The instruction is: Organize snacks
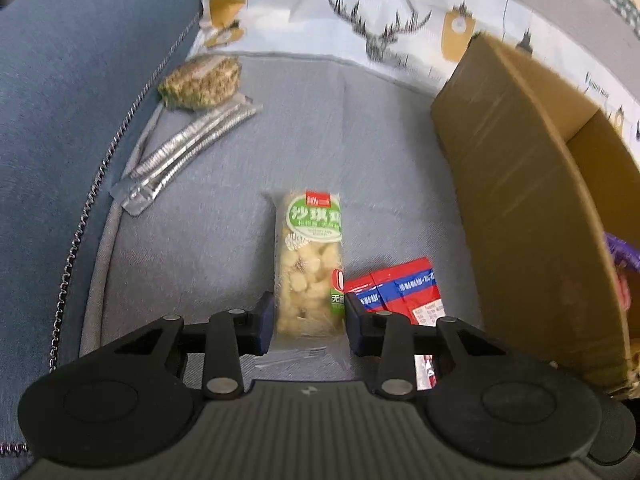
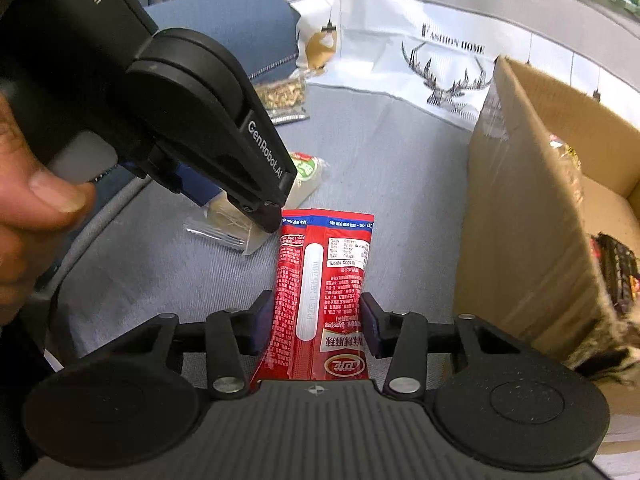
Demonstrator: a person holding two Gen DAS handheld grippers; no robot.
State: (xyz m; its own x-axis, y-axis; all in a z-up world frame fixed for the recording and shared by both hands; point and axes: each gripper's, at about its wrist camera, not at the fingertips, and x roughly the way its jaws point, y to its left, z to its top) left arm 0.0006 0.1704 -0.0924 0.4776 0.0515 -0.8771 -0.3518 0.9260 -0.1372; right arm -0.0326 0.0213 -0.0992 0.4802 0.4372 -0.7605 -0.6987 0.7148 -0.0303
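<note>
Between your left gripper [image 1: 308,320] fingers lies the clear-wrapped puffed snack bar [image 1: 310,268] with a green label, lengthwise on the grey cushion [image 1: 192,248]; the jaws stand spread on either side of its near end, close to the wrapper, and whether the pads touch it cannot be told. Just to the bar's right, touching or nearly so, sits the red snack packet [image 1: 400,288], printed side up. Your right gripper [image 2: 316,320] straddles that same red snack packet [image 2: 324,280], jaws spread, both blue pads [image 2: 262,320] close beside the wrapper's edges; contact cannot be told. From the right wrist view, your left gripper [image 2: 268,216] bears down on the near end of the puffed snack bar [image 2: 304,176], with your left hand [image 2: 36,216] wrapped round its handle. Further out on the left: two silver foil stick packs [image 1: 188,152] lying side by side along the cushion seam, and beyond them a clear bag of granola-like snack [image 1: 200,82] against the blue backrest cushion [image 1: 80,100]. On the right stands an open cardboard box [image 1: 520,200] holding several packets, one purple [image 1: 624,252], another dark [image 2: 616,272]. Behind everything hangs a white cloth printed with deer heads [image 1: 380,28] and the words "Fashion Home".
</note>
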